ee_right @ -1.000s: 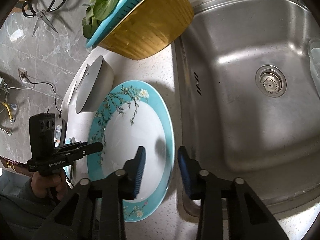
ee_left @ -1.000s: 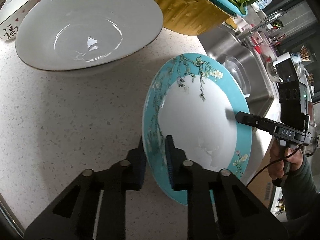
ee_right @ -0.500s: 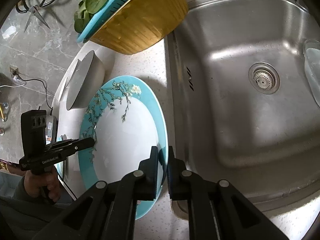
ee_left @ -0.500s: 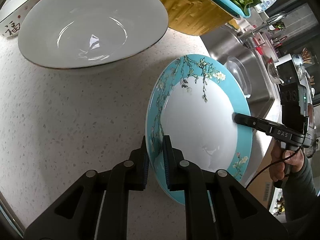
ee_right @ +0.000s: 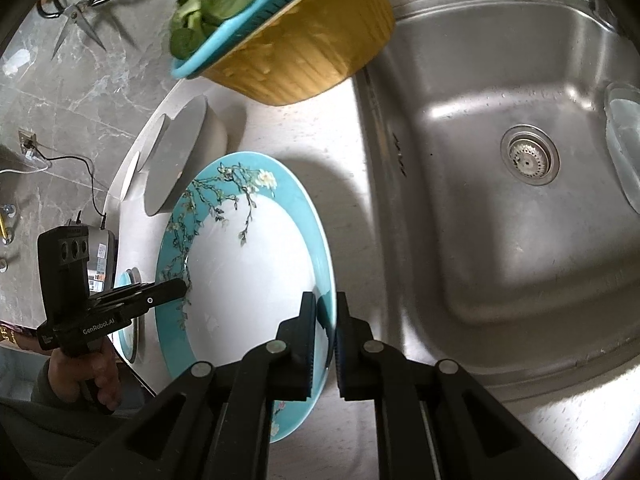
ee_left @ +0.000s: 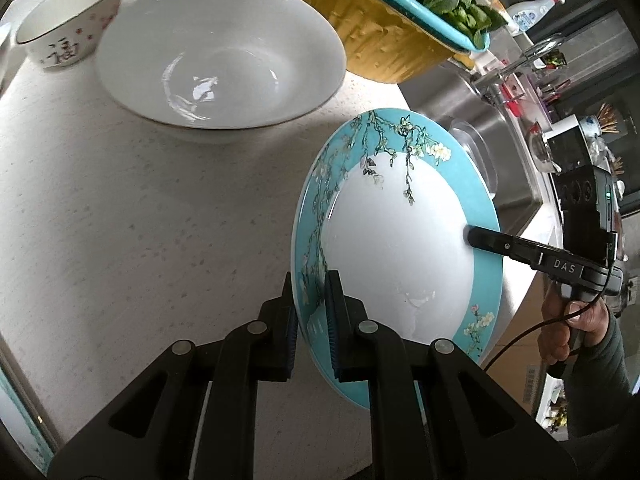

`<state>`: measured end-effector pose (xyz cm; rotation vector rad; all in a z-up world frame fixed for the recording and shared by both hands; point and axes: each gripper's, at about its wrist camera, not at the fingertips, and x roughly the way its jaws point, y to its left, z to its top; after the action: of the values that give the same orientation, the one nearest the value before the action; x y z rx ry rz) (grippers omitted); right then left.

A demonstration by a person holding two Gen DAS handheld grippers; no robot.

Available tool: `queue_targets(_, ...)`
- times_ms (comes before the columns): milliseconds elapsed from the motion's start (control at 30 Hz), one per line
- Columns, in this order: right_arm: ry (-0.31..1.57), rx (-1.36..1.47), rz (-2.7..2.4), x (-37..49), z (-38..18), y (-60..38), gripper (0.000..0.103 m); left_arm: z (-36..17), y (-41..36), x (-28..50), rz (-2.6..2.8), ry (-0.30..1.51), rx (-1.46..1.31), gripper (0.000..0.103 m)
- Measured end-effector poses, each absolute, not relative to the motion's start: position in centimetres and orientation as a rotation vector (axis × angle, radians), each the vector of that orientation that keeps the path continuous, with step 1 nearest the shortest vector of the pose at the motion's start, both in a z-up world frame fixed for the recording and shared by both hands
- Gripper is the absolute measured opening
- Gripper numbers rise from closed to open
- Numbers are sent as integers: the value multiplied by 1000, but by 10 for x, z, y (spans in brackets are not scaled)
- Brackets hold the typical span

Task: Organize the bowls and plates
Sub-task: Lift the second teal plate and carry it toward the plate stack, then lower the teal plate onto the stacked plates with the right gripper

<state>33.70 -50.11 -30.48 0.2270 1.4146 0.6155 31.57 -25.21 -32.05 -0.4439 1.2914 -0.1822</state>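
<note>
A teal-rimmed plate (ee_left: 400, 248) with a white centre and blossom branches is held above the speckled counter (ee_left: 140, 220) between both grippers. My left gripper (ee_left: 311, 316) is shut on its near rim. My right gripper (ee_right: 325, 320) is shut on the opposite rim; it also shows in the left wrist view (ee_left: 480, 238). The plate shows in the right wrist view (ee_right: 248, 280) too. A large white bowl (ee_left: 220, 72) sits on the counter behind it, and a small patterned bowl (ee_left: 68, 36) stands at the far left.
A yellow basin (ee_left: 384, 44) carrying a teal colander of greens stands behind the white bowl. The steel sink (ee_right: 500, 184) lies right of the counter, with a clear lid (ee_right: 624, 152) at its edge. Scissors (ee_right: 92, 4) hang on the wall.
Both grippers closed on the plate's rims, the right from clearly open a second ago. The plate has since lifted off the counter and tilted more upright.
</note>
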Motion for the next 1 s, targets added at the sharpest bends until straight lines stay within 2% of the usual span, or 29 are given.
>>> queue_targets(500,1403,173,717,305,-280,-422,11,-271,-157,234,-105,1213,-519,10)
queue_targets(1000,1419,59,951,266,-269,-259,11,-227,13,107,129,1129,-601,10)
